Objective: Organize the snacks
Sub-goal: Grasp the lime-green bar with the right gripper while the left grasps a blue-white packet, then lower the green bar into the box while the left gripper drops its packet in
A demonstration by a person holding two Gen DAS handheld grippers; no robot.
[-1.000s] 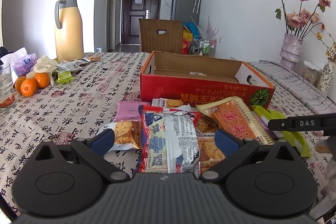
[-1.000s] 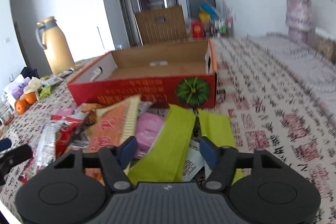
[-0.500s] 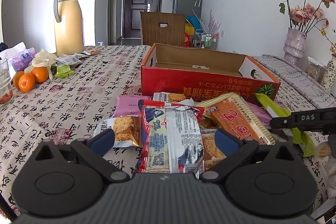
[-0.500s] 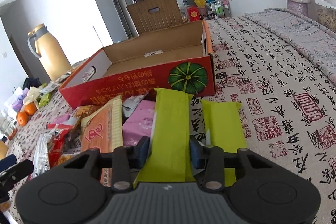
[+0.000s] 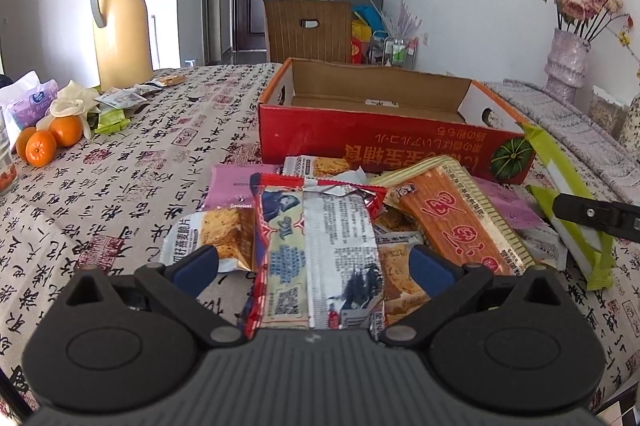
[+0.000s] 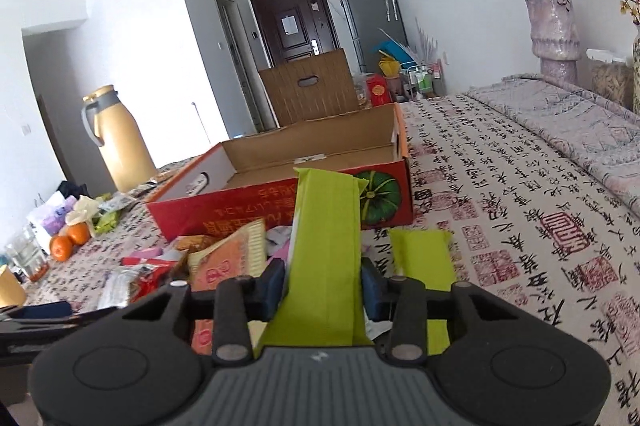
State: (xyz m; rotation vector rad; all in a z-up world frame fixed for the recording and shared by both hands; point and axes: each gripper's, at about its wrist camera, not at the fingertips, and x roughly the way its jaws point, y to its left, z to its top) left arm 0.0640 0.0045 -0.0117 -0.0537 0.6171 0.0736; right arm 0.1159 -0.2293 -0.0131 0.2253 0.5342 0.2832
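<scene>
The right gripper [image 6: 323, 284] has just been closing, and its jaws now clench a long green packet [image 6: 325, 226] — the packet's far end is raised off the cloth and points at the red cardboard box [image 6: 280, 200], which sits open on the patterned tablecloth [image 6: 520, 186]. A second green packet [image 6: 422, 256] lies flat just beside it. The left gripper [image 5: 314, 264] hovers with its jaws spread wide over the heap of snacks in front of the box, a red-and-silver wrapper [image 5: 320, 250] between the fingers but untouched. An orange packet [image 5: 460, 222] lies to its right.
</scene>
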